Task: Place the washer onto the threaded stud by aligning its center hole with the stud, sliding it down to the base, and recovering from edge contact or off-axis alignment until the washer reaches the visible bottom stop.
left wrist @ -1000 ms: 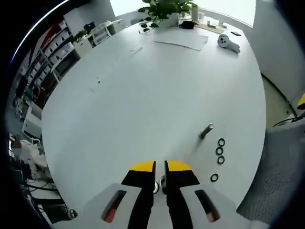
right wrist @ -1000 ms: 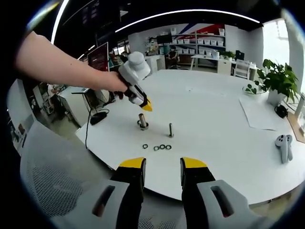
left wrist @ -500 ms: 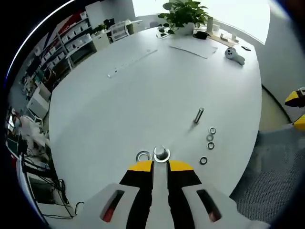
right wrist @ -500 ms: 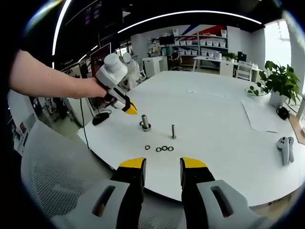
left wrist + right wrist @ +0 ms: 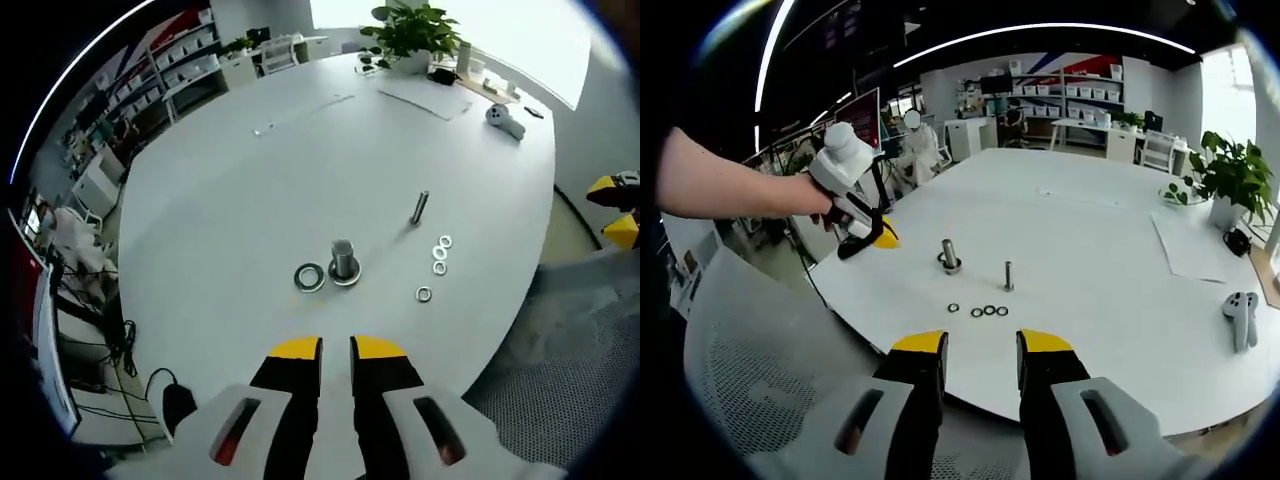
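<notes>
silver washer (image 5: 309, 277) lies flat just left of the upright stud (image 5: 343, 262), straight ahead of the nearly closed, empty left gripper (image 5: 335, 349); right gripper (image 5: 980, 345) waits farther back, half open, empty.

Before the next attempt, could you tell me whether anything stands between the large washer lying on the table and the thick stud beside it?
Nothing visible does. The large washer lies flat on the white table right beside the thick stud, with bare tabletop between them. The left gripper is nearly shut and empty, held back near the table's edge.
</notes>
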A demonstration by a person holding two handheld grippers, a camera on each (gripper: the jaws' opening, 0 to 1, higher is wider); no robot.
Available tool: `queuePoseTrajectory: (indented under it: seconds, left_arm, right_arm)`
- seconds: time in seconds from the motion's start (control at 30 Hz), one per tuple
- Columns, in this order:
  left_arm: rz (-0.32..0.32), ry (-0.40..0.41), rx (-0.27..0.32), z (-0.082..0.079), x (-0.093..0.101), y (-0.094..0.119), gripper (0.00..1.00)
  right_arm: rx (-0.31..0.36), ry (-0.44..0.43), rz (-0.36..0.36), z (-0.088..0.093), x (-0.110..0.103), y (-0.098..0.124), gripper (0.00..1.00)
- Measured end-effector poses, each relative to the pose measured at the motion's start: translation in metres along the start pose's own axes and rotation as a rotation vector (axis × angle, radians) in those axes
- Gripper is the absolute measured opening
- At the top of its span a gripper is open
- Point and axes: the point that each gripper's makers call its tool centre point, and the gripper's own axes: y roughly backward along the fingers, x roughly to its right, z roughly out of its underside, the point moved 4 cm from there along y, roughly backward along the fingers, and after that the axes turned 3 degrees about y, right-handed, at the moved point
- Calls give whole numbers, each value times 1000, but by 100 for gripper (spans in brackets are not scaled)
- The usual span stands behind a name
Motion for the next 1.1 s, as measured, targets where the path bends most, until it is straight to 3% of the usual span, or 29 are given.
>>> queuePoseTrajectory:
  seconds: [0.23, 0.5, 0.67, 0.8, 1.1]
  left_arm:
    - [-15, 23, -8, 15, -3, 5, 9]
    - [-7, 36, -10, 17, -2, 2, 10]
    - [7, 87, 31, 17, -4, 3, 12]
    - [-6, 22, -23, 29, -5, -2, 14]
    - [-14, 34, -41, 43, -7, 6, 14]
  right_arm:
    - [-19, 21, -10, 2, -2, -1, 30]
    - [-11, 12, -9, 0, -1, -1, 30]
    - [-8, 7, -5, 1, 0, 0, 30]
    - [-13, 10, -8, 1, 0, 0, 30]
    - [-7, 12, -17, 0, -1, 0, 30]
